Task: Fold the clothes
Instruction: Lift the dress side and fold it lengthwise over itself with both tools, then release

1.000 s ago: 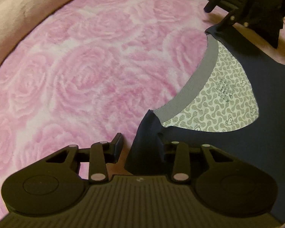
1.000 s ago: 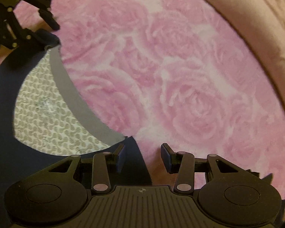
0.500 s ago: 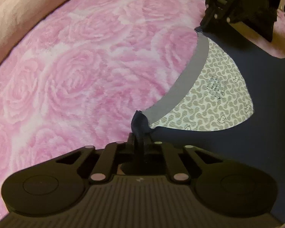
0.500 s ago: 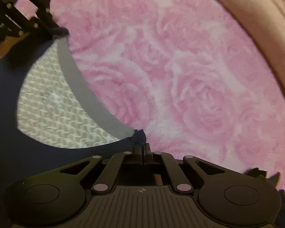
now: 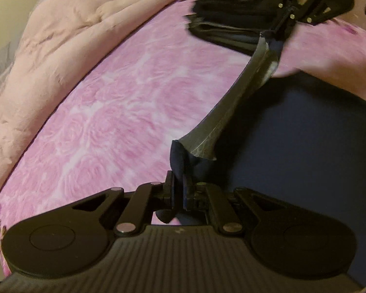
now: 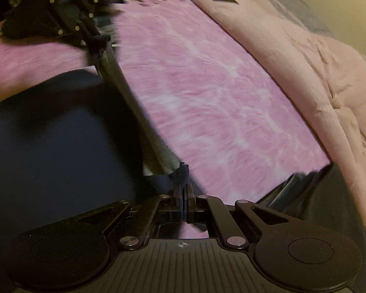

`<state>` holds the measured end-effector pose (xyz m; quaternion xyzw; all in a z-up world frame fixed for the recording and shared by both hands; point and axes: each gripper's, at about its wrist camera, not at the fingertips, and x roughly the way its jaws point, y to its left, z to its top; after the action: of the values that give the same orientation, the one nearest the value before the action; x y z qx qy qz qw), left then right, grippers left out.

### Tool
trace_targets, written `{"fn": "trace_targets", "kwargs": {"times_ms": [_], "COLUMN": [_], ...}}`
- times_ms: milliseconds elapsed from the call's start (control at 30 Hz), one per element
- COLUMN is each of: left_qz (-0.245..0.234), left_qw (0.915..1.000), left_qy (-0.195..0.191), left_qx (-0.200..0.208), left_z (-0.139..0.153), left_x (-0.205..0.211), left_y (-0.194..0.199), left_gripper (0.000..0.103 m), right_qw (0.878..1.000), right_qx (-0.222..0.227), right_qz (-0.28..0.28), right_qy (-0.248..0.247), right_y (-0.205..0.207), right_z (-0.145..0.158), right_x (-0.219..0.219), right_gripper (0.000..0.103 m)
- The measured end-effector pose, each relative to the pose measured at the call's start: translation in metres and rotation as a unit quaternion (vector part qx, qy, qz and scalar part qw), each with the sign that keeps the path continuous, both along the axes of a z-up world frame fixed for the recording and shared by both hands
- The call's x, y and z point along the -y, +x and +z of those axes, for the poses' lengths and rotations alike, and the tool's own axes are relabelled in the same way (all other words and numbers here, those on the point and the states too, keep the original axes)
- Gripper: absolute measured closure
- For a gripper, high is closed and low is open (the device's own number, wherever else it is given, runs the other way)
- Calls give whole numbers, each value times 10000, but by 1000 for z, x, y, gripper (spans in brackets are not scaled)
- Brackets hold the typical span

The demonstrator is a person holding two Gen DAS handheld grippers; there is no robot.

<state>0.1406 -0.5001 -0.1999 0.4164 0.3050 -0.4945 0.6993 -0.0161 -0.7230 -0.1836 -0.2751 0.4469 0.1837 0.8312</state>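
A navy garment (image 5: 292,151) with a grey collar band (image 5: 234,102) hangs between my two grippers, lifted off the pink rose-patterned blanket (image 5: 124,102). My left gripper (image 5: 179,190) is shut on one collar corner. My right gripper (image 6: 183,202) is shut on the other collar corner. The collar band (image 6: 139,117) is stretched taut between them. The navy body (image 6: 56,141) hangs below to one side. Each gripper shows in the other's view: the right one (image 5: 284,24) at upper right, the left one (image 6: 92,39) at upper left.
A pale pink quilt (image 5: 56,48) is bunched along the far side of the bed and shows also in the right wrist view (image 6: 305,56). Dark folded clothes (image 5: 231,17) lie stacked on the blanket behind the right gripper. The bed edge (image 6: 305,180) drops off at lower right.
Both grippers closed on the collar corners and have lifted the garment up off the blanket. The collar has pulled from an open curve into a taut narrow band.
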Motion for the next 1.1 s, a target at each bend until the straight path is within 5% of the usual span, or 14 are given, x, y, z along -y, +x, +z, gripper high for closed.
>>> {"fn": "trace_targets", "kwargs": {"times_ms": [167,367,633,867,1100], "left_qz": [-300,-481,-933,-1218,-1207], "left_qw": [9993,9973,9948,9922,9907], "left_qy": [241,444,362,252,530], "left_qx": [0,-322,-187,-1,351], "left_z": [12,-5,-34,-45,-78], "left_x": [-47,-99,-155,-177,-178], "left_y": [-126,-238,-312,-353,-383], "left_gripper": [99,100,100,100,99], "right_qw": [9999,9993,9971,9972,9974], "right_qx": [-88,-356,-549,-472,-387], "right_qz": [17,-120,-241,-109,3], "right_qy": [105,-82,-458,-576,-604], "right_y": [-113,-203,-285,-313,-341], "right_z": [4,-17,-46,-65,-86], "right_x": [-53,-119,-174,-185,-187], "right_gripper": [103,103,103,103,103]}}
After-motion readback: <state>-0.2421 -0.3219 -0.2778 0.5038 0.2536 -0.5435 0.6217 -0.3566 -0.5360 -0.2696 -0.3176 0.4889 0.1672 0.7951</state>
